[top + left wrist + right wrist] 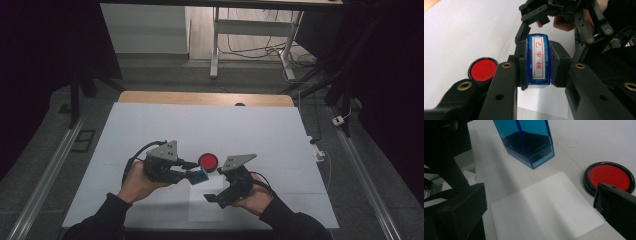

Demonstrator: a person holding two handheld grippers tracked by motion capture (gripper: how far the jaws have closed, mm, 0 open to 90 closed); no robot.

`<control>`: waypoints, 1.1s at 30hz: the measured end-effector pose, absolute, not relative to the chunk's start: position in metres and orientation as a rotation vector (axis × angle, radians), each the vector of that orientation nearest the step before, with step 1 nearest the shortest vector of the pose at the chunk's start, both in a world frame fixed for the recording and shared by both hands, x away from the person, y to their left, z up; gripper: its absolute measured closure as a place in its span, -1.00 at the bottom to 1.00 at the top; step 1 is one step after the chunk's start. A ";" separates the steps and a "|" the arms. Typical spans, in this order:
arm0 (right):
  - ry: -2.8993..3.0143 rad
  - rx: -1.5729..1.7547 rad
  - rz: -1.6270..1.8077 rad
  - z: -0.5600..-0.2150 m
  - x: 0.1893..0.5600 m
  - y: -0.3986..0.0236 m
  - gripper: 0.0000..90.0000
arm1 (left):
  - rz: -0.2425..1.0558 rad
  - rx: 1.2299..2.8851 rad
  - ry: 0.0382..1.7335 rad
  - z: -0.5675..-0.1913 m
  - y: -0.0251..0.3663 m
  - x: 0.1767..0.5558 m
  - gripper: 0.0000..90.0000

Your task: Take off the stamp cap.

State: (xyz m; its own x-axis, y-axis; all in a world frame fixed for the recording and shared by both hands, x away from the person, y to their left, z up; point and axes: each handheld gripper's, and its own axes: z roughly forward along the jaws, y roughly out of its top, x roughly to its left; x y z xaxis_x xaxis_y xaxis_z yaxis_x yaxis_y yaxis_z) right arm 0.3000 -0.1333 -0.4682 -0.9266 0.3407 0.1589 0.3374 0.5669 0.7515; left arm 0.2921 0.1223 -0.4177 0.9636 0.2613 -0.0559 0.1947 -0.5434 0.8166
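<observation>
Centre frame: blue stamp (538, 61) clamped in left gripper (192, 171), right gripper (539, 220) spread wide, empty. Red ink pad (208, 161) uncovered; paper sheet (546, 207) below unmarked, stamping apparently pending.

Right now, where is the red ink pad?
In the high view the red ink pad sits on the white table near the middle, between the two grippers, just beyond the blue stamp.

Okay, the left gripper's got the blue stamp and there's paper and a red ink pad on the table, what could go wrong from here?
The left gripper clamps the blue stamp by its smooth sides, so it might slip or tilt when pressed down.

The sheet of paper lies loose, with the open right gripper above it, not on it; it may slide or lift with the stamp.

The red ink pad sits uncovered close by, so a jaw could brush it and smear ink.
</observation>
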 end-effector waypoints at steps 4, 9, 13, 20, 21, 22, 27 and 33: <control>2.791 0.578 1.327 -0.469 0.303 -0.127 -1.00 | 0.072 2.154 0.333 -0.417 0.123 0.292 0.57; 2.803 0.538 1.322 -0.471 0.306 -0.119 -1.00 | 0.067 2.154 0.332 -0.416 0.124 0.292 0.57; 2.802 0.507 1.316 -0.471 0.309 -0.115 -1.00 | 0.059 2.156 0.326 -0.416 0.124 0.292 0.57; 2.815 0.433 1.376 -0.472 0.312 -0.113 -0.82 | 0.041 2.138 0.297 -0.416 0.124 0.292 0.57; 2.823 0.411 1.391 -0.471 0.313 -0.113 -0.74 | 0.040 2.138 0.289 -0.417 0.125 0.292 0.57; 2.828 0.371 1.417 -0.469 0.313 -0.114 -0.61 | 0.038 2.133 0.286 -0.417 0.125 0.292 0.57; 2.860 0.333 1.453 -0.468 0.314 -0.114 -0.28 | 0.037 2.134 0.255 -0.418 0.125 0.293 0.57; 2.897 0.286 1.503 -0.469 0.319 -0.114 0.06 | 0.042 2.126 0.226 -0.418 0.125 0.292 0.57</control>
